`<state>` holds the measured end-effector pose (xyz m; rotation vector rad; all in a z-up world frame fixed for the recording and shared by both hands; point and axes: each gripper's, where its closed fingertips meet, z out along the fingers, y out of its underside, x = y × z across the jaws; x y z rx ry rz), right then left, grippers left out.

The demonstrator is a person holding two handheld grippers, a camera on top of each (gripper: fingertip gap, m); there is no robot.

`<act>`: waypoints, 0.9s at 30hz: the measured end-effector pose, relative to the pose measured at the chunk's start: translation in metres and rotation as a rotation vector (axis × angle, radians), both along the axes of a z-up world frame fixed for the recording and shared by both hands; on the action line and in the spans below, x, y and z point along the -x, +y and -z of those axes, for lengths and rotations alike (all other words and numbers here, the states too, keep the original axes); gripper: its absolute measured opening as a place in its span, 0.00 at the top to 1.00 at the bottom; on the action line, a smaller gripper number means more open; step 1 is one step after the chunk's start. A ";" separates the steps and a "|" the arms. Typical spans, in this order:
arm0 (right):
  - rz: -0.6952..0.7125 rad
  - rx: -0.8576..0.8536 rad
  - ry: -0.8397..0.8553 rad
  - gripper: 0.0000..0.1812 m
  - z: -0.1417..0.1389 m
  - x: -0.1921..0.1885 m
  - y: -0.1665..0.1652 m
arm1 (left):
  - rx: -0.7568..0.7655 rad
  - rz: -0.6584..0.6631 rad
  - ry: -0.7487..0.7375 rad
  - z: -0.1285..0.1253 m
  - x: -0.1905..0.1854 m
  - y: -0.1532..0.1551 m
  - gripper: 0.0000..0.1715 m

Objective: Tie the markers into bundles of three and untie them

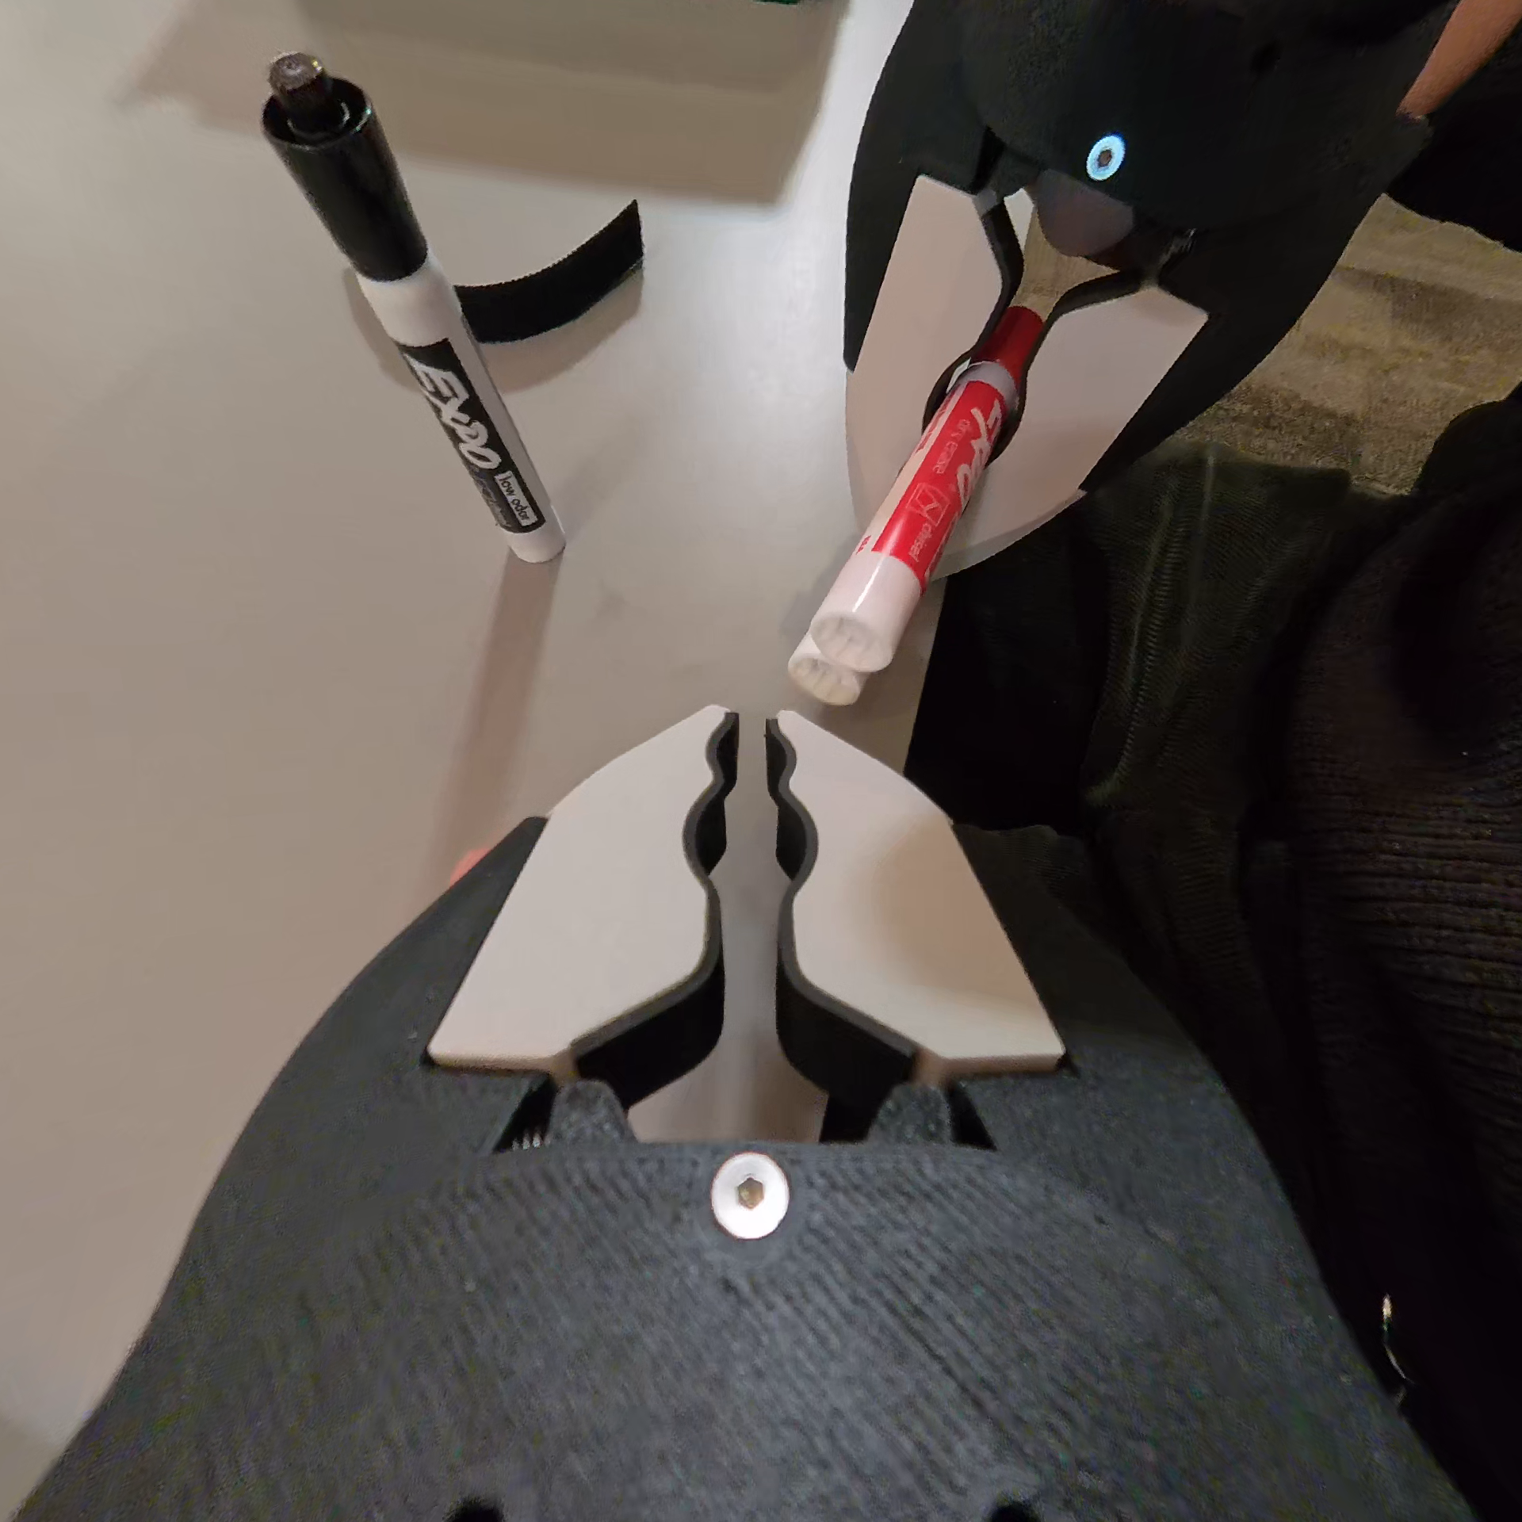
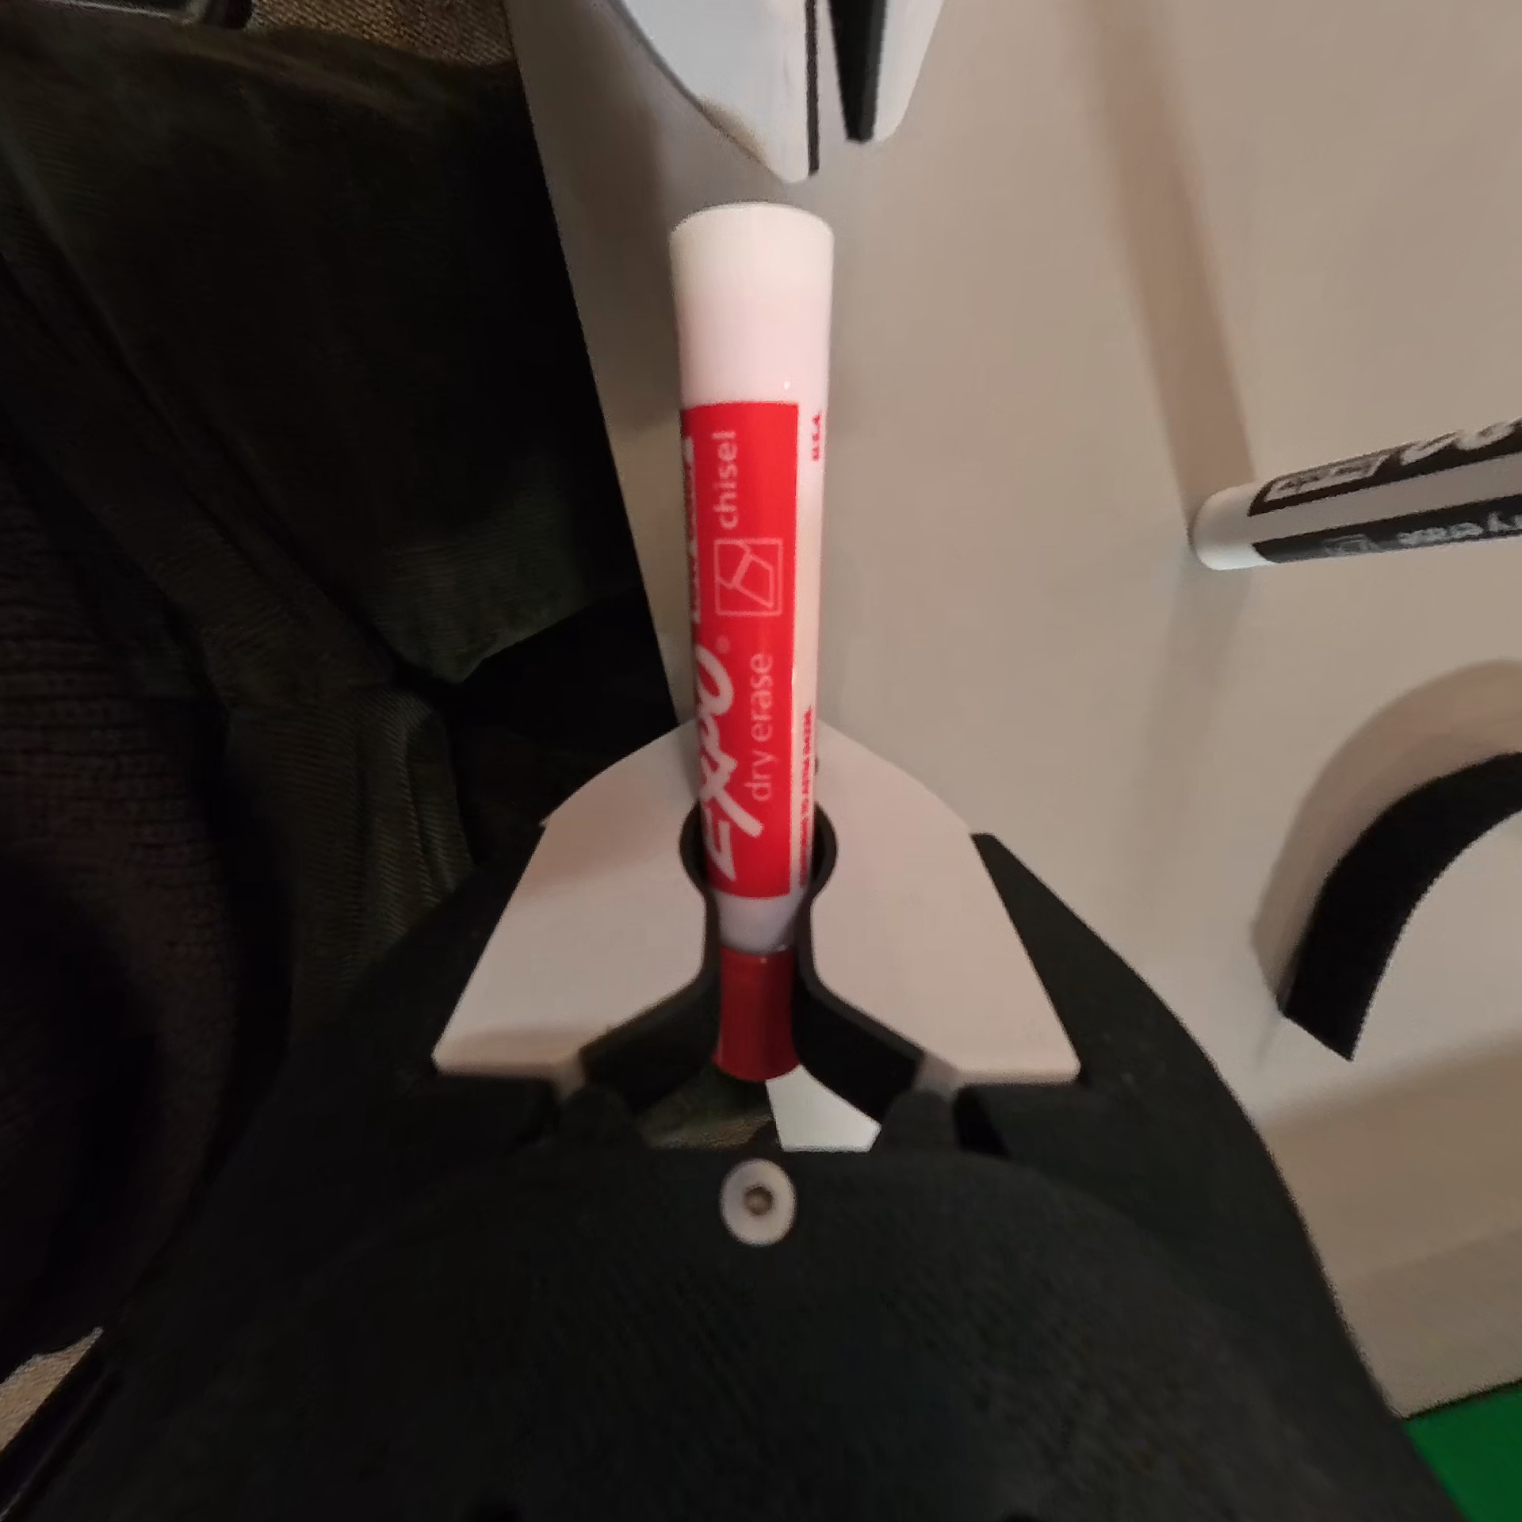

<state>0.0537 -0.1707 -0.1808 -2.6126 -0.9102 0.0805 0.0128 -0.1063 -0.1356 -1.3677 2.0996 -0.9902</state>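
My right gripper [image 2: 753, 741] is shut on a red-and-white marker [image 2: 753, 511], gripped near its red cap, with the white end pointing forward. In the left wrist view, the right gripper [image 1: 947, 461] shows two white marker ends [image 1: 836, 659], one under the other, held over the table's near edge. My left gripper [image 1: 751, 725] is empty, its jaws together but for a narrow slit, just short of those ends; its fingertips show in the right wrist view [image 2: 832, 148]. A black marker [image 1: 436, 354] lies on the white table [image 1: 206, 659]. A black hook-and-loop strap [image 1: 560, 280] curls beside the black marker.
A person's dark clothing [image 1: 1235, 741] fills the space past the table edge on the right. The black marker [image 2: 1359, 519] and the strap [image 2: 1400, 873] lie to the right of my right gripper. A green patch [image 2: 1482, 1458] shows at the corner. Across from one pair of fingers to the other is roughly 10 centimetres.
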 end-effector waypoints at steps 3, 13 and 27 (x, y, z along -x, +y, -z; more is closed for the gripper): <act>0.005 0.000 0.002 0.92 0.000 -0.001 0.000 | -0.005 -0.016 0.000 0.001 -0.001 0.004 0.95; 0.016 0.004 0.008 0.92 0.000 -0.004 0.000 | -0.017 -0.051 0.006 0.005 -0.001 0.011 0.93; 0.159 0.019 0.075 0.92 -0.003 -0.019 0.002 | -0.255 -0.019 0.085 0.032 0.003 0.016 0.61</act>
